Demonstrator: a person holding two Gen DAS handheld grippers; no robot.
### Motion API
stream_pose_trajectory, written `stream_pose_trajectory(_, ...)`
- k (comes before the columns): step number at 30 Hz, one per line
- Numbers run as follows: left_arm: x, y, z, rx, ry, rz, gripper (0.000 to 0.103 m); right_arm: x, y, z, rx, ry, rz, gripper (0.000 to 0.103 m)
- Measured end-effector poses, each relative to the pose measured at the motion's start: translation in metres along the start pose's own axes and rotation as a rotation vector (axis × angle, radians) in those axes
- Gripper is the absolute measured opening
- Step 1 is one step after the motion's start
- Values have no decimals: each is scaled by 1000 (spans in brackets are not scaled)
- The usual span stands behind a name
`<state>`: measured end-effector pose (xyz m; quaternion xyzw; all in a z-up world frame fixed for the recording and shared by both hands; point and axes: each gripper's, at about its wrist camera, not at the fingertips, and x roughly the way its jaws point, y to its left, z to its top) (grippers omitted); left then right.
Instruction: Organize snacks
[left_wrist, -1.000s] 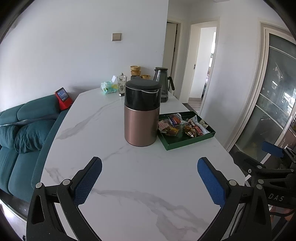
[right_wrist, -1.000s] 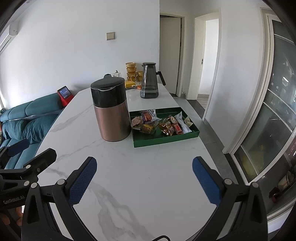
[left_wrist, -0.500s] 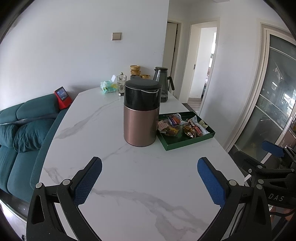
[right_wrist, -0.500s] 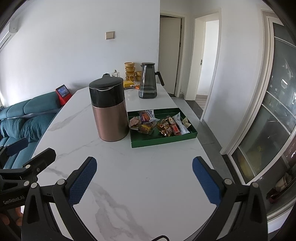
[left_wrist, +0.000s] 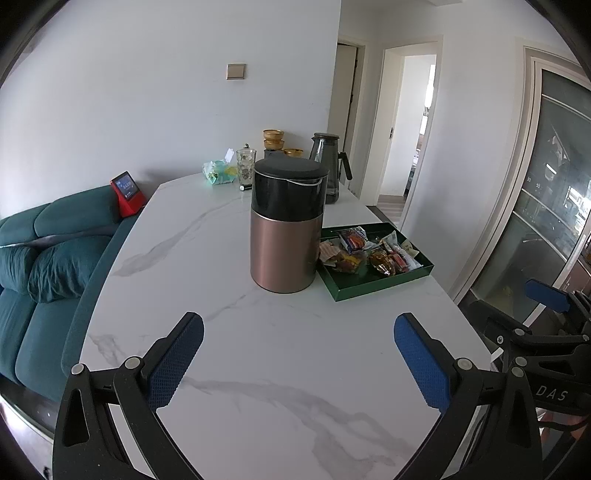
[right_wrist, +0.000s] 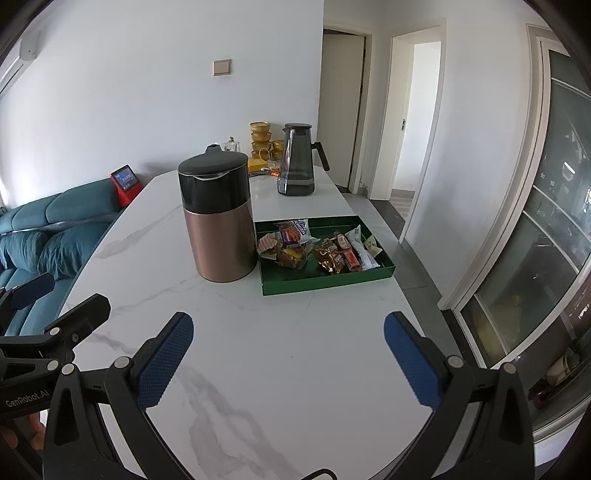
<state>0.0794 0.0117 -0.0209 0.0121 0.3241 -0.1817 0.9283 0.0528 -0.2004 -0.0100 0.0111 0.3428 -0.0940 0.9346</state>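
Beside copper canister (right_wrist: 218, 225), snack tray (right_wrist: 325, 282).

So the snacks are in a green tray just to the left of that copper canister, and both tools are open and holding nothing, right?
Not quite. The tray of snacks sits to the right of the canister, as the right wrist view shows. The rest holds: the left tool and right tool are both open and holding nothing.

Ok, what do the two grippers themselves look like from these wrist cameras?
The left gripper and the right gripper are alike: black plastic linkage arms with silver rivets, and two fingers faced with textured blue pads. One body shows white "GenRobot.AI" lettering, the other "DAS".
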Motion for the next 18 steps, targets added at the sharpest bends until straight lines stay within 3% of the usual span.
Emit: stream_pose_trajectory(18, 6, 0, -2, 3, -7, 10, 101, 2, -1, 2, -3, 3, 1, 103)
